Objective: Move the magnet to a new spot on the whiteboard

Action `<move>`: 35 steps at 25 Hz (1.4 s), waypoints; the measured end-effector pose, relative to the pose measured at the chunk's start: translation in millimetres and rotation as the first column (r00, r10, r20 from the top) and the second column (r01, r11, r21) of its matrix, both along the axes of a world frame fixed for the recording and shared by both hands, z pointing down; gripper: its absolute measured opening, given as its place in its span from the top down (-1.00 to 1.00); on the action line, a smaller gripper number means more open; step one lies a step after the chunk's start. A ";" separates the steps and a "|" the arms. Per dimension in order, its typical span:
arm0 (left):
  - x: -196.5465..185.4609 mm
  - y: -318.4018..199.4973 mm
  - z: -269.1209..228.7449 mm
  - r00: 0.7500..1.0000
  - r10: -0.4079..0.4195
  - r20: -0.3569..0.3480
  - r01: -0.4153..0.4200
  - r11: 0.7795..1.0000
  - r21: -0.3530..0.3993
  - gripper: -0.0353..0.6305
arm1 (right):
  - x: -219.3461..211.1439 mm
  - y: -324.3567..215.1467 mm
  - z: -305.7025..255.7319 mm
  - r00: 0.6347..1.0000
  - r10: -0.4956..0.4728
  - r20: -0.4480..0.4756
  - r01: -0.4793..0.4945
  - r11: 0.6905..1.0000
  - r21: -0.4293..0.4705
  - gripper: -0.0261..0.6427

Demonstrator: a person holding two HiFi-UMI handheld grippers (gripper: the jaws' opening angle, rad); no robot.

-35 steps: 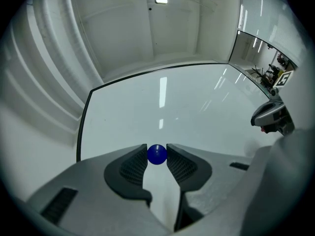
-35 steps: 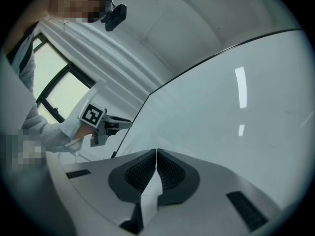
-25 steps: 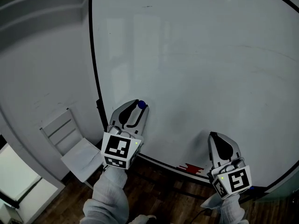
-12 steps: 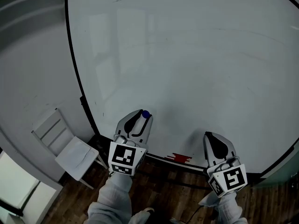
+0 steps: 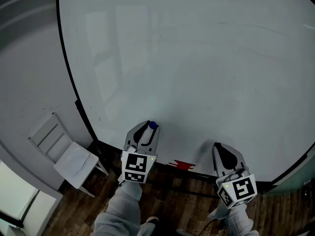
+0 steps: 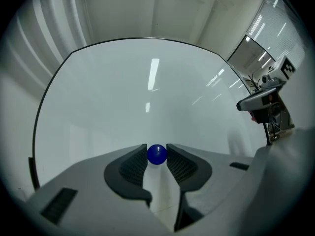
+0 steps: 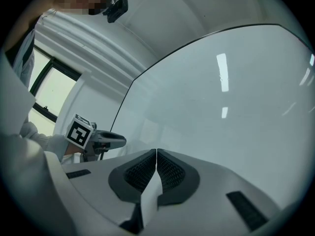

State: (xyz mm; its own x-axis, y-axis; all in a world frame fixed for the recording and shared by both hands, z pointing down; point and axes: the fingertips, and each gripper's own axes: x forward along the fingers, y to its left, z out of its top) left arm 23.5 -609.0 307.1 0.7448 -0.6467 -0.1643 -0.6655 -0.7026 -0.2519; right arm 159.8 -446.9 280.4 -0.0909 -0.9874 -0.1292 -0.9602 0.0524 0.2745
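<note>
Two hand-held grippers face a large whiteboard (image 5: 197, 58) near its bottom edge, as seen from the head view. At far left, off the board's left edge, a white chair (image 5: 66, 154) stands on the dark wooden floor (image 5: 182, 200). Next along, the left gripper (image 5: 149, 128) points at the board's lower left area, close to the bottom-left corner. Its fingers (image 6: 134, 165) are set narrow and clamped on a small blue ball-shaped magnet (image 6: 157, 154). The left gripper view shows the magnet pinched at the very tips, with a ribbed face against each side. Whether the magnet touches the board surface cannot be told. To the right, a red smear (image 5: 182, 164) sits on the board's bottom edge, between the two grippers. Further right, the right gripper (image 5: 219, 147) points at the board just above the same edge, well apart from the left one. The right gripper view shows its fingers pressed together with nothing between them. Pale sleeves (image 5: 123, 205) reach up from the bottom of the frame behind each gripper.
</note>
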 end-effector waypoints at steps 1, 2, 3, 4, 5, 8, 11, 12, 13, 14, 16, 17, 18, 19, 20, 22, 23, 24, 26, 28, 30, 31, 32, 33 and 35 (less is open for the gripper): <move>1.8 -2.1 2.6 1.000 -0.002 0.001 0.002 1.000 -0.005 0.52 | 1.7 -2.2 1.4 1.000 0.000 -0.001 0.000 1.000 -0.003 0.83; 3.3 -3.5 4.7 1.000 -0.002 0.002 0.002 1.000 -0.010 0.52 | 2.9 -4.4 2.4 1.000 0.000 -0.002 0.000 1.000 -0.006 0.83; 4.5 -4.6 6.4 1.000 -0.001 0.003 0.001 1.000 -0.014 0.52 | 3.7 -6.6 3.1 1.000 -0.001 -0.003 0.001 1.000 -0.008 0.83; 5.4 -5.5 7.9 1.000 -0.001 0.005 0.001 1.000 -0.018 0.52 | 4.1 -8.8 3.6 1.000 -0.002 -0.004 0.002 1.000 -0.009 0.83; 6.3 -6.5 9.4 1.000 0.001 0.007 0.000 1.000 -0.021 0.52 | 4.4 -10.9 4.1 1.000 -0.004 -0.004 0.004 1.000 -0.010 0.83; 9.2 -10.0 16.1 1.000 0.005 0.015 -0.005 0.999 -0.036 0.52 | 5.1 -16.4 6.9 1.000 -0.008 0.003 0.008 1.000 -0.015 0.83; 10.1 -13.2 23.9 1.000 0.003 0.021 -0.002 0.999 -0.049 0.52 | 5.6 -18.9 10.6 1.000 -0.006 0.015 0.006 1.000 -0.021 0.83; 10.0 -13.9 25.5 1.000 0.003 0.020 -0.002 0.999 -0.050 0.52 | 6.0 -19.2 11.5 1.000 -0.004 0.017 0.004 1.000 -0.024 0.83; 10.1 -14.4 26.1 1.000 0.003 0.017 -0.002 0.999 -0.050 0.52 | 6.7 -19.5 12.3 1.000 -0.001 0.018 0.002 1.000 -0.025 0.83; 10.4 -15.0 26.0 1.000 0.003 0.011 -0.002 0.999 -0.051 0.52 | 7.8 -20.0 12.8 1.000 0.001 0.019 -0.001 1.000 -0.026 0.83; 11.2 -16.0 25.3 1.000 0.004 0.000 -0.004 0.999 -0.054 0.52 | 9.7 -21.4 14.3 1.000 0.006 0.020 -0.005 1.000 -0.026 0.83; 11.4 -16.2 25.2 1.000 0.004 -0.002 -0.004 0.999 -0.054 0.52 | 10.2 -22.1 15.4 1.000 0.007 0.021 -0.007 1.000 -0.028 0.83; 11.4 -16.2 25.5 1.000 0.002 0.000 -0.002 0.999 -0.052 0.52 | 10.2 -22.7 16.4 1.000 0.008 0.021 -0.008 1.000 -0.030 0.83; 11.2 -16.1 26.0 1.000 0.000 0.004 0.000 0.999 -0.048 0.52 | 9.9 -23.2 17.1 1.000 0.008 0.020 -0.008 0.999 -0.032 0.83; 11.0 -16.0 26.5 1.000 -0.003 0.008 0.003 0.999 -0.044 0.52 | 9.5 -23.7 17.6 1.000 0.008 0.019 -0.007 0.999 -0.033 0.83; 10.7 -15.8 26.8 1.000 -0.004 0.011 0.004 0.999 -0.042 0.52 | 8.7 -24.2 17.9 1.000 0.007 0.019 -0.006 0.999 -0.035 0.83; 10.8 -15.6 26.7 1.000 -0.004 0.011 0.004 0.999 -0.042 0.52 | 8.6 -24.2 18.0 1.000 0.007 0.019 -0.007 0.999 -0.036 0.83; 10.9 -15.5 26.6 1.000 -0.006 0.011 0.006 0.999 -0.040 0.52 | 8.7 -24.3 18.1 1.000 0.008 0.020 -0.007 0.999 -0.036 0.83; 11.1 -15.6 26.6 1.000 -0.012 0.016 0.012 0.999 -0.035 0.52 | 9.1 -24.5 18.6 1.000 0.010 0.022 -0.009 0.999 -0.036 0.83; 11.1 -15.9 26.8 1.000 -0.016 0.017 0.017 0.999 -0.034 0.52 | 9.7 -24.5 19.8 1.000 0.011 0.024 -0.010 0.999 -0.038 0.83; 10.8 -16.0 26.9 1.000 -0.017 0.014 0.018 0.999 -0.039 0.52 | 9.7 -23.8 21.3 1.000 0.011 0.026 -0.010 0.999 -0.041 0.83; 10.7 -15.8 26.9 1.000 -0.019 0.014 0.019 0.999 -0.040 0.51 | 9.5 -23.2 22.2 1.000 0.011 0.026 -0.010 0.999 -0.042 0.83; 10.8 -15.6 26.9 1.000 -0.023 0.017 0.023 0.999 -0.037 0.51 | 9.4 -22.5 23.0 1.000 0.011 0.027 -0.010 0.999 -0.044 0.83; 11.0 -15.5 26.9 0.999 -0.029 0.021 0.029 0.999 -0.033 0.51 | 9.3 -21.9 23.6 1.000 0.012 0.028 -0.010 0.999 -0.046 0.83; 11.0 -15.5 26.7 0.999 -0.040 0.022 0.041 0.999 -0.032 0.51 | 9.5 -20.9 24.3 0.999 0.013 0.030 -0.012 0.999 -0.049 0.83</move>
State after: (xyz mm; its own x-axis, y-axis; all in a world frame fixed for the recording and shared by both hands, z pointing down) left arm 34.6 -624.6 333.8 0.7210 -0.6812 -0.1266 -0.6883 -0.6832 -0.2439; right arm 169.3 -467.8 304.7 -0.0750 -0.9937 -0.0835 -0.9687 0.0528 0.2424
